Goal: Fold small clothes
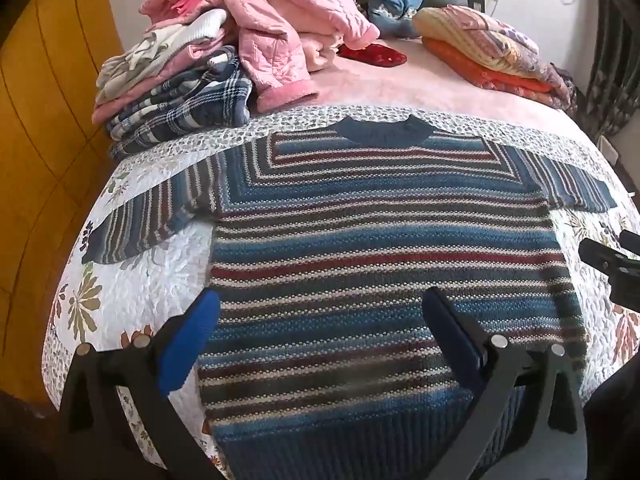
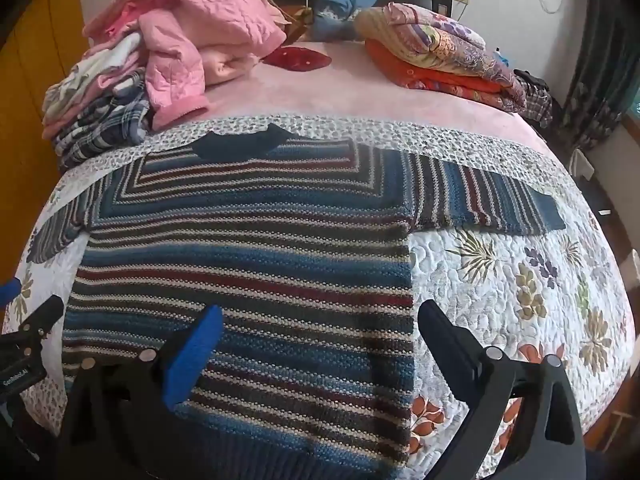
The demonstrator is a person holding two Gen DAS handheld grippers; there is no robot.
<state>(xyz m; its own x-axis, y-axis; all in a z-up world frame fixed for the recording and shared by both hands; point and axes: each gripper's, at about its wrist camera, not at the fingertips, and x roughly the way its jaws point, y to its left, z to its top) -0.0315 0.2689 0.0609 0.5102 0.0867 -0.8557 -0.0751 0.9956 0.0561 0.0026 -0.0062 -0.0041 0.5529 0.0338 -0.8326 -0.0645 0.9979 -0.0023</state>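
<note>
- A striped knit sweater (image 1: 380,248) lies flat in the middle of both views, spread on a floral quilt (image 1: 132,280) that covers the near part of a bed.
- Its bands run blue, dark red, grey and cream; at the chest the stripes turn into nested angles below a dark blue ribbed collar (image 1: 384,130), which points to the top of the frame.
- Both sleeves are stretched out sideways: one reaches the left middle of the left wrist view, the other (image 2: 492,204) ends in a blue cuff at the right middle of the right wrist view.
- A dark blue ribbed hem sits at the bottom edge, nearest the cameras.
- The left gripper (image 1: 320,316) hovers over the lower body of the sweater, jaws spread wide, nothing between them.
- The right gripper (image 2: 320,320) is over the sweater's right edge, jaws likewise wide apart and empty; one blue pad is above the knit, the other finger above the quilt.
- Beyond the quilt a pink blanket (image 1: 400,80) covers the bed.
- At upper left sits a pile of clothes (image 1: 224,40), mostly pink, with plaid pieces underneath.
- At upper right lies a stack of folded bedding (image 1: 492,52), orange below a patterned layer.
- A red item (image 1: 372,55) lies between them.
</note>
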